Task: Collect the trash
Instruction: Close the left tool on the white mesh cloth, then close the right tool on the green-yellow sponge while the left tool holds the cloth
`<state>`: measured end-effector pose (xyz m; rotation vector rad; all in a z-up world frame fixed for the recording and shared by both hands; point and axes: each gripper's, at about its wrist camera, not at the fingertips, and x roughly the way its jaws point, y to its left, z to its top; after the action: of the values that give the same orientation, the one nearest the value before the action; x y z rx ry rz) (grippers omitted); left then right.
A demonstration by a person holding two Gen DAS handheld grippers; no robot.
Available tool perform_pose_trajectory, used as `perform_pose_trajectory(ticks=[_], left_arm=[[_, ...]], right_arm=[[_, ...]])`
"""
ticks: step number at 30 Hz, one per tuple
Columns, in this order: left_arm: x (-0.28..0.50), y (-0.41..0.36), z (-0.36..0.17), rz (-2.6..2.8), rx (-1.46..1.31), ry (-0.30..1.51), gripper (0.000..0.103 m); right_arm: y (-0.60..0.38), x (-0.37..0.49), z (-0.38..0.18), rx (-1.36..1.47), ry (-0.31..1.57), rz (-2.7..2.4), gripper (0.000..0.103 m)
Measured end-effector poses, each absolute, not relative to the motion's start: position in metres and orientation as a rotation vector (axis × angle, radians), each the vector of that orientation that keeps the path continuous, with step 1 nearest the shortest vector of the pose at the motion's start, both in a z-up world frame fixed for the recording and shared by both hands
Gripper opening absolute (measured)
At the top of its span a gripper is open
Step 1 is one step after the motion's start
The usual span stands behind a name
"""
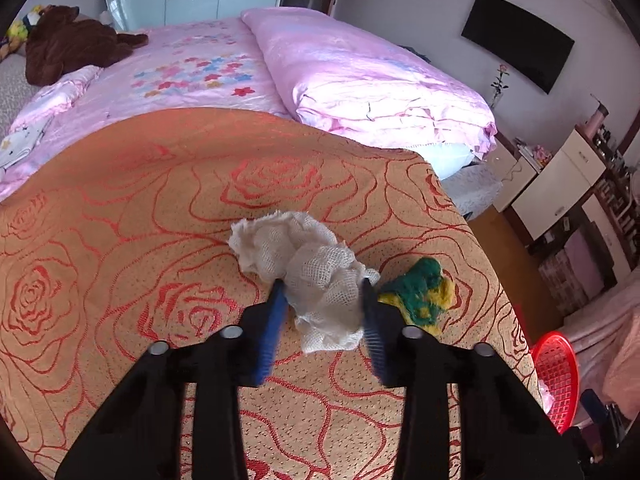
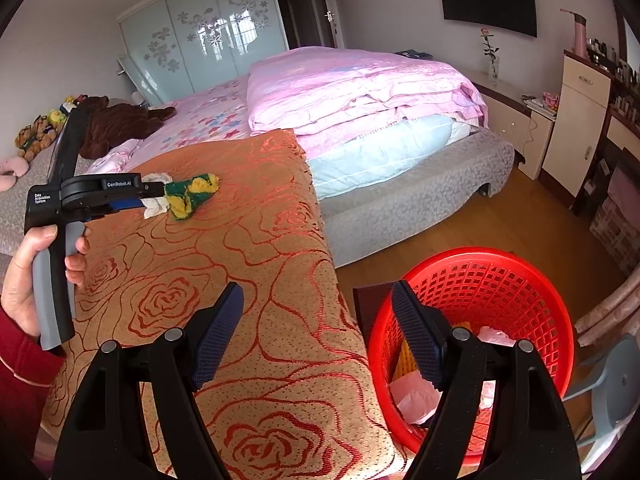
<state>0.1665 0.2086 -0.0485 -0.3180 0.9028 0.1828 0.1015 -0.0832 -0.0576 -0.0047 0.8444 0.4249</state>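
The left hand-held gripper [image 1: 322, 286] pinches a crumpled white gauze cloth [image 1: 308, 276] on the rose-patterned bed cover [image 1: 120, 208]; a green-and-yellow scouring sponge [image 1: 420, 294] lies just beside it at 3 o'clock. The right hand-held gripper [image 2: 318, 306] hangs wide and empty, the red mesh basket [image 2: 520, 280] at its 4 o'clock.

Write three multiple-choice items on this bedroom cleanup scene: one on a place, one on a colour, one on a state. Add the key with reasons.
1. Where is the green-and-yellow sponge?
A. in the basket
B. on the rose-patterned cover
C. on the floor

2. What colour is the basket?
A. red
B. blue
C. white

3. What is the left gripper doing?
A. hanging open over the floor
B. closed on the sponge
C. closed on the white gauze cloth

Key: B, the sponge lies on the cover beside the cloth; A, its mesh wall is red; C, both pads press the cloth's sides.
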Motion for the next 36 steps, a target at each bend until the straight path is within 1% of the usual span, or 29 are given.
perform_pose_trajectory(ticks=[2, 4, 11, 18, 20, 22, 25, 30, 36], left_arm=[[0.162, 0.208, -0.048, 0.176, -0.322, 0.895, 0.029], [0.151, 0.210, -0.045, 0.176, -0.334, 0.876, 0.027], [0.106, 0.213, -0.037, 0.223, -0.314, 0.833, 0.027], [0.068, 0.214, -0.035, 0.267, -0.293, 0.808, 0.027], [0.060, 0.212, -0.037, 0.280, -0.280, 0.806, 0.027], [0.054, 0.211, -0.039, 0.290, -0.273, 0.806, 0.027], [0.050, 0.212, -0.043, 0.289, -0.273, 0.809, 0.027], [0.047, 0.214, -0.050, 0.284, -0.289, 0.815, 0.027], [0.044, 0.214, -0.052, 0.278, -0.293, 0.814, 0.027]], right_arm=[[-0.080, 0.101, -0.057, -0.012, 0.843, 0.434, 0.074], [-0.076, 0.099, -0.054, -0.020, 0.837, 0.445, 0.074], [-0.050, 0.109, -0.046, -0.052, 0.805, 0.478, 0.074], [0.005, 0.126, -0.050, -0.107, 0.805, 0.572, 0.074], [0.020, 0.135, -0.051, -0.127, 0.809, 0.588, 0.076], [0.036, 0.144, -0.053, -0.141, 0.810, 0.608, 0.078], [0.057, 0.159, -0.055, -0.135, 0.831, 0.629, 0.078], [0.087, 0.176, -0.060, -0.190, 0.804, 0.629, 0.078], [0.102, 0.191, -0.069, -0.206, 0.822, 0.637, 0.078]])
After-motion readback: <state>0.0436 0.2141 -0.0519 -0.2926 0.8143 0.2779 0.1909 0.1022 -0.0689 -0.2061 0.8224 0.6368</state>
